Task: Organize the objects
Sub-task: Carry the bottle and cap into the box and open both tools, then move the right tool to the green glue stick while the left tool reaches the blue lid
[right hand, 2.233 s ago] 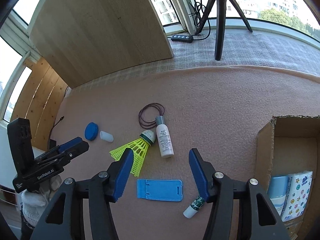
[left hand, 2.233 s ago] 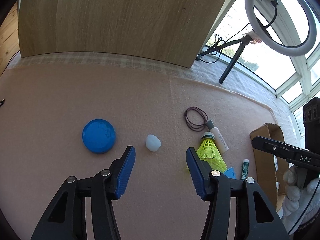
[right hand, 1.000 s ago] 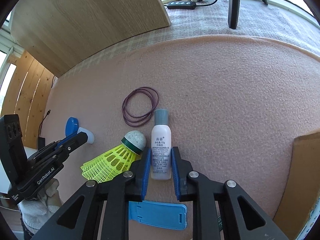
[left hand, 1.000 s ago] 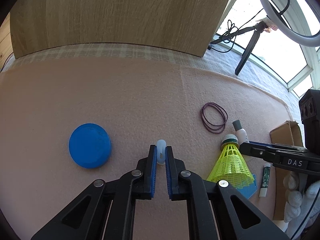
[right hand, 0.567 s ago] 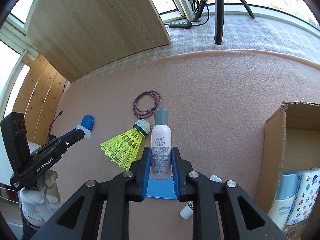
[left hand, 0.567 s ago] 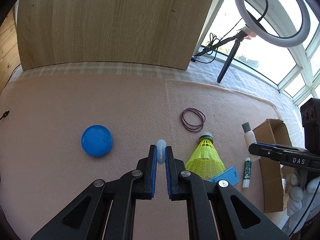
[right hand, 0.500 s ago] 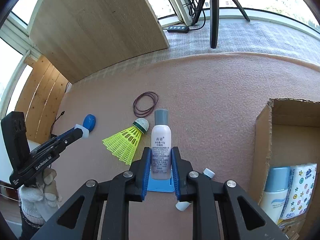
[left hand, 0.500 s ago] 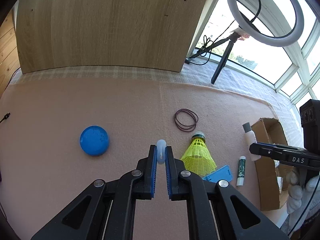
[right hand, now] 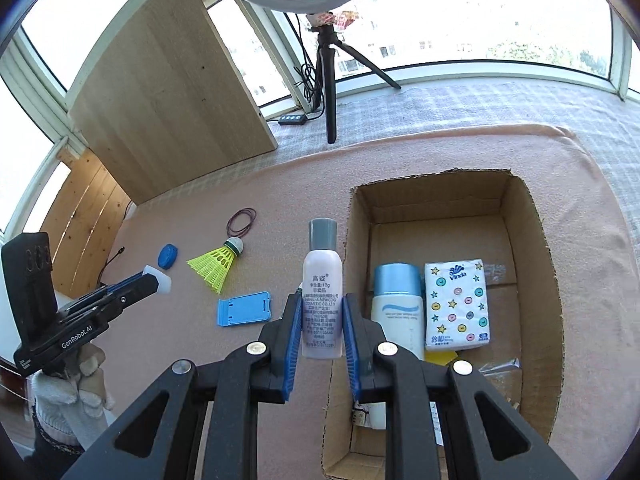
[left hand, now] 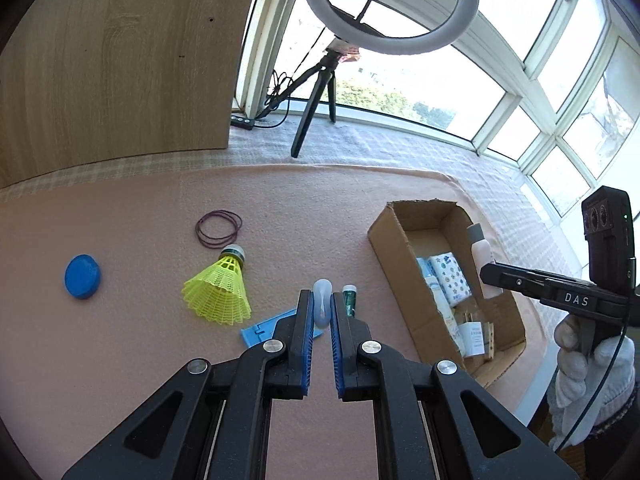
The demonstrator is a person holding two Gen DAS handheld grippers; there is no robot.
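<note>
My left gripper (left hand: pixel 321 300) is shut on a small translucent white cap (left hand: pixel 322 307), held in the air above the pink mat. My right gripper (right hand: pixel 322 303) is shut on a white bottle with a grey cap (right hand: pixel 323 296), held upright at the left wall of the open cardboard box (right hand: pixel 536 216). In the left wrist view the same bottle (left hand: pixel 480 252) hangs over the box (left hand: pixel 384 248). On the mat lie a yellow shuttlecock (left hand: pixel 219 288), a blue disc (left hand: pixel 82 276), purple rubber bands (left hand: pixel 219 229), a blue phone stand (right hand: pixel 245 309) and a green-capped tube (left hand: pixel 349 300).
The box holds a blue-capped bottle (right hand: pixel 397 312), a tissue pack (right hand: pixel 456 304) and small items. A ring light on a tripod (right hand: pixel 326 92) and a wooden board (right hand: pixel 172 92) stand at the back. A gloved hand (left hand: pixel 592 368) holds the right gripper.
Both grippers closed on their items, lifted them off the mat and carried them right toward the box. The bottle now hangs at the box; the cap is above the phone stand and tube.
</note>
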